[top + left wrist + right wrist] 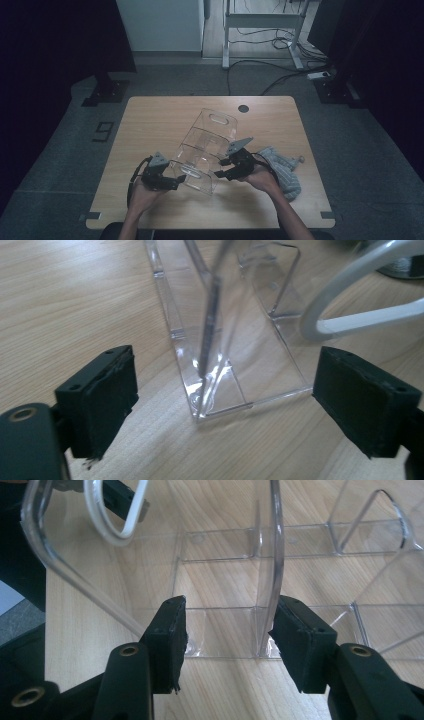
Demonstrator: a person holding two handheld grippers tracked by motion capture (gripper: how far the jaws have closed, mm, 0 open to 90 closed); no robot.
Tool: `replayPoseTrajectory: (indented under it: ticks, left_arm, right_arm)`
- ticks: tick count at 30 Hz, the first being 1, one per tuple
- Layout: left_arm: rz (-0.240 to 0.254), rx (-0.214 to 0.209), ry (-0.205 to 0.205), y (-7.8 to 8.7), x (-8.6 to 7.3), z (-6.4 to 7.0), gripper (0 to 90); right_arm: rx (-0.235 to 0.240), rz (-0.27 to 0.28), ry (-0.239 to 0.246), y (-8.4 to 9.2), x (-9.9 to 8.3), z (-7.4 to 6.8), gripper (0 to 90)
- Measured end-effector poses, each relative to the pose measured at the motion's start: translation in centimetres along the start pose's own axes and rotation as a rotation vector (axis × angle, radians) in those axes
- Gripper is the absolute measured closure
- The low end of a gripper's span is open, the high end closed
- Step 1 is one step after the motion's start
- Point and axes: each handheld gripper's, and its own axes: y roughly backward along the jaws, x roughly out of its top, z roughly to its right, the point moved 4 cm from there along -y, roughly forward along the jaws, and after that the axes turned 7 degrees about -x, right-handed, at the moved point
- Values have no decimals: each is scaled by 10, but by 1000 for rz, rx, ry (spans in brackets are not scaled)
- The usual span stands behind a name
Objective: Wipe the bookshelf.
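High view: clear organizer (207, 145) lengthwise diagonal, handle end far-right, left gripper (172, 181) jaws wide open, right gripper (220, 167) jaws half-open astride its wall.

Left gripper (172, 181) near-left, jaws wide apart, gripping nothing, pointing right. Right gripper (223, 169) right of centre, jaws part-open, pointing left. Both forearms enter from near edge, converging.

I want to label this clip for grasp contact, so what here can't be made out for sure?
- Right gripper: in its own view, glare on the clear organizer's wall hides whether the right pad touches it.
- Left gripper: jaws wide at the organizer's corner; in the high view too small to judge contact.
- Grey striped cloth: the right hand hides part of it in the high view.
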Motion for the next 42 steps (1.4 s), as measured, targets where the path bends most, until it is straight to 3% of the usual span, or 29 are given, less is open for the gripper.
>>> replayPoseTrajectory:
  ticks: [15, 25, 31, 34, 42]
  left_arm:
    - [-9, 18, 47, -5, -3, -11, 24]
    - [-17, 43, 44, -5, -6, -14, 26]
    - [22, 28, 27, 6, -3, -5, 29]
    - [31, 16, 16, 11, -4, 3, 27]
    - [40, 8, -27, 15, 3, 26, 24]
  right_arm:
    - [17, -2, 23, -7, 6, -14, 468]
    - [-4, -2, 39, -16, 13, -22, 461]
    - [-21, -16, 30, -14, 11, -20, 416]
    - [-37, -19, 18, -10, 7, -16, 365]
    - [-70, -29, 1, 2, -4, -11, 330]
